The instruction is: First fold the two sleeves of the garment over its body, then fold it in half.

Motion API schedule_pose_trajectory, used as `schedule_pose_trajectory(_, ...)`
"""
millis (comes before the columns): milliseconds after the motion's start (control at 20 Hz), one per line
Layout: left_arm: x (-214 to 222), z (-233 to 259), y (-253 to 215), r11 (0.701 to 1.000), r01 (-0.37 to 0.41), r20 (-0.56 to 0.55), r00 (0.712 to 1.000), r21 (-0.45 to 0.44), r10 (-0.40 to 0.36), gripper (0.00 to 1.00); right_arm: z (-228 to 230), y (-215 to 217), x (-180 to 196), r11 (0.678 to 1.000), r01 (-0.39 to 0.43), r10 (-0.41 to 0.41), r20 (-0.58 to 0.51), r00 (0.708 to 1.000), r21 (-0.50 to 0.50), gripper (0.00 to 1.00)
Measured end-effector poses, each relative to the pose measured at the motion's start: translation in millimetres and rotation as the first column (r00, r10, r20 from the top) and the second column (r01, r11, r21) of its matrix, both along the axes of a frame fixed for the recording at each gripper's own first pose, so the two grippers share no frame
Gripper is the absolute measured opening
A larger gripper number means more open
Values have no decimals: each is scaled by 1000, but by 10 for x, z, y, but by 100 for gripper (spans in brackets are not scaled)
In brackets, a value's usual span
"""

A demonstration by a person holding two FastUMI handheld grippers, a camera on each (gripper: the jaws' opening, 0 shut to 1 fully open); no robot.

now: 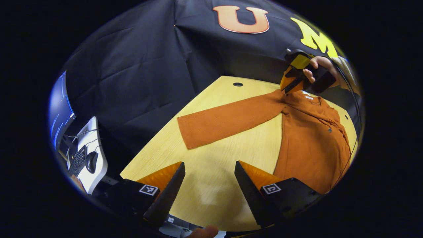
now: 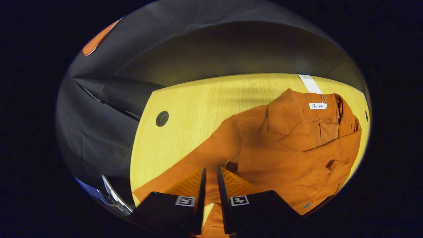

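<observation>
An orange button shirt (image 1: 310, 145) lies on the wooden table (image 1: 211, 155). Its body is at the right and one sleeve (image 1: 228, 120) stretches flat to the left, cuff toward the table edge. My left gripper (image 1: 210, 172) hovers open over bare wood below that sleeve, holding nothing. A hand holds my right gripper (image 1: 287, 90) at the shoulder where the sleeve joins the body. In the right gripper view its fingers stand almost together, and the right gripper (image 2: 211, 172) pinches the shirt (image 2: 297, 145) at the shoulder. The collar with its white label (image 2: 318, 106) lies ahead.
A round cable hole (image 1: 238, 84) sits in the table's far part, also seen as a cable hole (image 2: 162, 118) left of the shirt. The black cloth wall (image 1: 138, 82) closes the back. A side desk with a keyboard and mouse (image 1: 84, 160) and a monitor (image 1: 59, 109) stands at the left.
</observation>
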State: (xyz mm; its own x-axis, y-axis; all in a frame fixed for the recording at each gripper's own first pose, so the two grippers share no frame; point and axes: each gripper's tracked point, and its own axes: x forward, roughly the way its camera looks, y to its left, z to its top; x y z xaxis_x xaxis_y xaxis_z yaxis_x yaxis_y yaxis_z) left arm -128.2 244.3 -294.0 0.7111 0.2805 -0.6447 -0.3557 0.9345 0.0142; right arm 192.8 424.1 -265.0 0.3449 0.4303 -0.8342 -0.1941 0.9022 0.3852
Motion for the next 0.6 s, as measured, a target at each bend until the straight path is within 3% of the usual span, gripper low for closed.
schedule_pose_trajectory(50,-9,-30,65,1000,-8,-9,1000,-5,8,98,-30,-12,2,1000,7,-7,-3,1000,-4,39)
schedule_pose_trajectory(100,14,-63,118,1000,-12,-24,1000,-11,12,98,68,-75,-19,1000,18,-17,-6,1000,15,41)
schedule_pose_trajectory(150,63,-127,200,1000,-20,-48,999,-19,19,98,235,-132,-19,998,38,-38,-11,999,53,57)
schedule_pose_trajectory(250,180,-196,290,998,-25,-83,996,-51,21,100,417,-271,-37,994,69,-68,-12,998,88,64)
schedule_pose_trajectory(350,486,-232,456,987,-89,-113,991,-134,74,98,770,-665,-144,992,79,-80,-1,997,95,76)
schedule_pose_trajectory(500,798,-319,609,967,-135,-224,971,-217,86,98,1132,-1189,-385,994,48,-55,64,996,102,70)
schedule_pose_trajectory(550,836,-390,616,947,-164,-292,953,-276,80,98,1238,-1498,-608,997,8,-15,92,996,82,77)
schedule_pose_trajectory(600,878,-412,651,938,-177,-309,948,-297,81,99,1263,-1667,-740,998,-11,4,102,995,69,77)
